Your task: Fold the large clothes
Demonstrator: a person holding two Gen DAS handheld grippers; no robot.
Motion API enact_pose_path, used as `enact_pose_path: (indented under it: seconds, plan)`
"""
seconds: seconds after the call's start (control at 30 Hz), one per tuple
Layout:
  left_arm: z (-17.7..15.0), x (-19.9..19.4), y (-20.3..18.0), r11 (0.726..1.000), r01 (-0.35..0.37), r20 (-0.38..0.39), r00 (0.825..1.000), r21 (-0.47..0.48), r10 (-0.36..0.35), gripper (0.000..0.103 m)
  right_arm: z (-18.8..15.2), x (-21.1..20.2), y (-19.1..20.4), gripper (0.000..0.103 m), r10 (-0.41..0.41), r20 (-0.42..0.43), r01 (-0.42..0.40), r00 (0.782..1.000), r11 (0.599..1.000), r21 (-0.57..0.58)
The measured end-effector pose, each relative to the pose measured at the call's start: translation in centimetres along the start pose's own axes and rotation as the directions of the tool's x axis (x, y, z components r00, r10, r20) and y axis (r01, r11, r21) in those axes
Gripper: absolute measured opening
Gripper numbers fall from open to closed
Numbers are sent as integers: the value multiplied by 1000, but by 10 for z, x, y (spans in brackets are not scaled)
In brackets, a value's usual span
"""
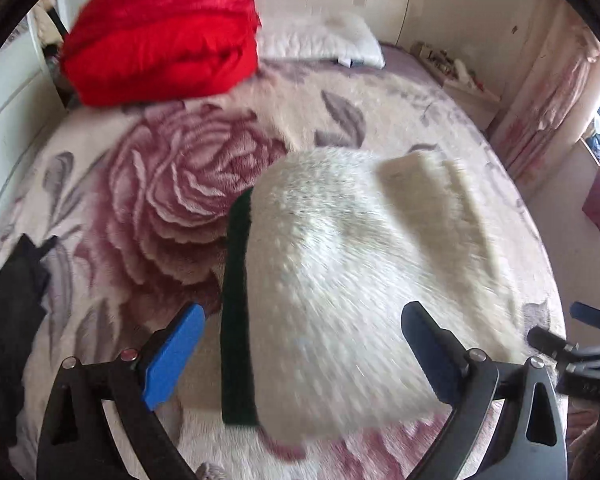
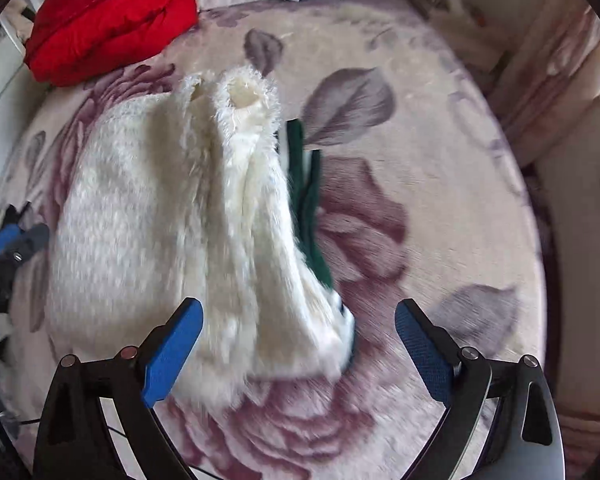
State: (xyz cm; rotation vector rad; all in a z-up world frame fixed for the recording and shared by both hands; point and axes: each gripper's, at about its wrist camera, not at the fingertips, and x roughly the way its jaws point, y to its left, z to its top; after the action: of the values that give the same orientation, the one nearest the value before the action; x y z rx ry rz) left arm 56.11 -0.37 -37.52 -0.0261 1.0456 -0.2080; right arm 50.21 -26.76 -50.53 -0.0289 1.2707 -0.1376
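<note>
Blue-padded left gripper (image 1: pixel 302 350) and right gripper (image 2: pixel 298 346) hover spread wide, empty, above the white fleece garment (image 1: pixel 364 280) lying folded, green trim (image 1: pixel 236 312) exposed, on the rose blanket (image 1: pixel 148 200). Advice: pinch both layers at matching corners; bring edges flush.
</note>
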Motion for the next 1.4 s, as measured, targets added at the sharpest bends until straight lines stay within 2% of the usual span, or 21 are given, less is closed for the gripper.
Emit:
enact_pose_path:
  seconds: [0.07, 0.13, 0.17, 0.33, 0.5, 0.7, 0.83, 0.93, 1.1, 1.3, 1.4]
  plan:
    - [-7, -31, -6, 1000, -1, 28, 1000, -8, 1, 102, -23, -38, 12, 100, -17, 35, 16, 999, 1000, 8]
    - [-8, -56, -11, 1000, -13, 55, 998, -11, 13, 102, -46, -81, 9, 100, -50, 65, 50, 997, 999, 13]
    - [-11, -74, -14, 1000, -10, 72, 997, -14, 11, 102, -39, -99, 16, 100, -55, 76, 54, 996, 998, 20]
    - [-22, -165, -26, 999, -23, 119, 993, -26, 26, 102, -62, -208, 11, 100, -93, 161, 87, 983, 995, 43]
    - [-35, -253, -35, 999, -32, 167, 985, -22, 35, 102, -102, -322, 9, 100, -116, 222, 106, 968, 993, 52]
    - [-62, -353, -53, 999, -41, 224, 974, -21, 45, 102, -151, -453, 13, 100, -115, 307, 102, 945, 993, 56]
    - [-83, -406, -68, 998, -55, 266, 963, -1, 53, 102, -187, -530, 15, 100, -126, 383, 115, 915, 992, 50]
    - [-97, -438, -74, 998, -66, 291, 955, 0, 63, 102, -208, -573, 13, 100, -121, 416, 108, 901, 993, 54]
    - [-111, -475, -77, 997, -70, 285, 956, -23, 73, 102, -242, -624, 12, 100, -84, 420, 73, 904, 996, 43]
    - [-118, -512, -79, 996, -74, 285, 955, -42, 83, 102, -264, -664, 10, 100, -57, 433, 47, 900, 998, 34]
    - [-122, -524, -82, 995, -92, 310, 946, -33, 98, 102, -269, -680, 8, 100, -42, 445, 33, 895, 999, 29]
